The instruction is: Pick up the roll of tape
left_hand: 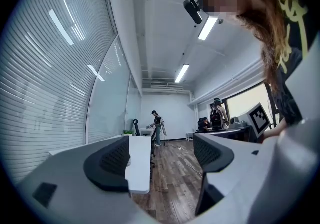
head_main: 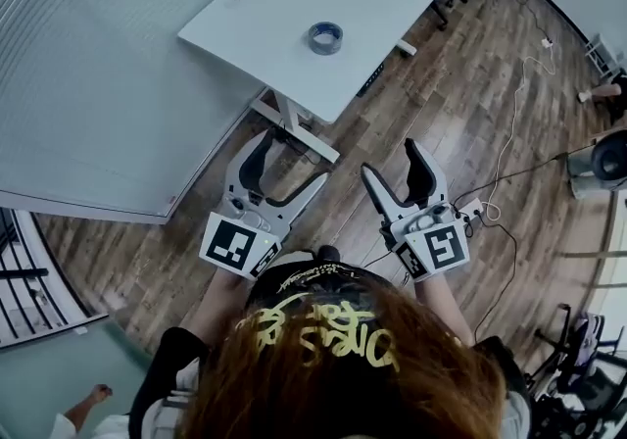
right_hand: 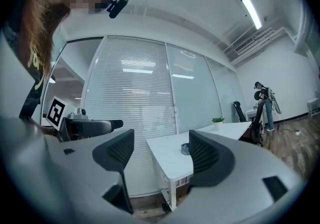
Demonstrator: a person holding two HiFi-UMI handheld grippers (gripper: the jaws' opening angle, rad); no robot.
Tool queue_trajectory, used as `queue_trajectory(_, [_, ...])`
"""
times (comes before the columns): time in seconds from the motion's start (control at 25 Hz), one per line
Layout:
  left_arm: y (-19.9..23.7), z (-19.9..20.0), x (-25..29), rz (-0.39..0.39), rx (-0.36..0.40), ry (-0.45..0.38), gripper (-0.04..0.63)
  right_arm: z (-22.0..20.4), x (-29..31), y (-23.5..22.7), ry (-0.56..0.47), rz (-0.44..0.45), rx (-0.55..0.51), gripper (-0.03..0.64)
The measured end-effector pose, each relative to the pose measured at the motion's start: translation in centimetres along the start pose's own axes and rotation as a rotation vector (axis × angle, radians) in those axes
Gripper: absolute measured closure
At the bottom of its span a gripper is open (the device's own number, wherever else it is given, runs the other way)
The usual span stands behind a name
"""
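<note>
A blue-grey roll of tape (head_main: 325,37) lies flat on the white table (head_main: 294,6), near its front edge. In the right gripper view the roll of tape (right_hand: 185,148) peeks out beside the right jaw. Both grippers hang over the wooden floor, short of the table. My left gripper (head_main: 291,162) is open with nothing between its jaws. My right gripper (head_main: 390,161) is open and empty too. The left gripper view shows the left gripper (left_hand: 162,160) aimed along the table's edge (left_hand: 140,168) toward the room.
A glass wall with blinds (head_main: 88,84) runs on the left. Cables (head_main: 509,148) trail over the wooden floor at the right. A small green plant (right_hand: 217,119) stands at the table's far end. People (left_hand: 157,125) stand far back in the room.
</note>
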State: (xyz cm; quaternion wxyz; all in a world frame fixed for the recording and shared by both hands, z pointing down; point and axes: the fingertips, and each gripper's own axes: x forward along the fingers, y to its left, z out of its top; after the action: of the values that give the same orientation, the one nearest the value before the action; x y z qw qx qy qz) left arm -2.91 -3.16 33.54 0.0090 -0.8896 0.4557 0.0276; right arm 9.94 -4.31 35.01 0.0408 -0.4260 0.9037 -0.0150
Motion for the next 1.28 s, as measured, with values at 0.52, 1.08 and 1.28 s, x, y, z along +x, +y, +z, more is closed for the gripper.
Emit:
queue_trajectory(0.52, [6.8,-1.7,3.8,0.052,-0.007,0.007,0.201,-1.7,8.0,-2.3,0.018,0.073,-0.014,0.293])
queue_trajectory(1.08, [18.9,0.6,16.5,-0.090,0.019,-0.005,0.201,1.5,22.7,-9.3,-0.023,-0.014,-0.036,0.293])
queue_trajectory(1.28, [21.1,2.6,20.3,-0.134,0.019,0.000,0.201,3.9,26.0,-11.7,-0.045,-0.041,-0.017,0.293])
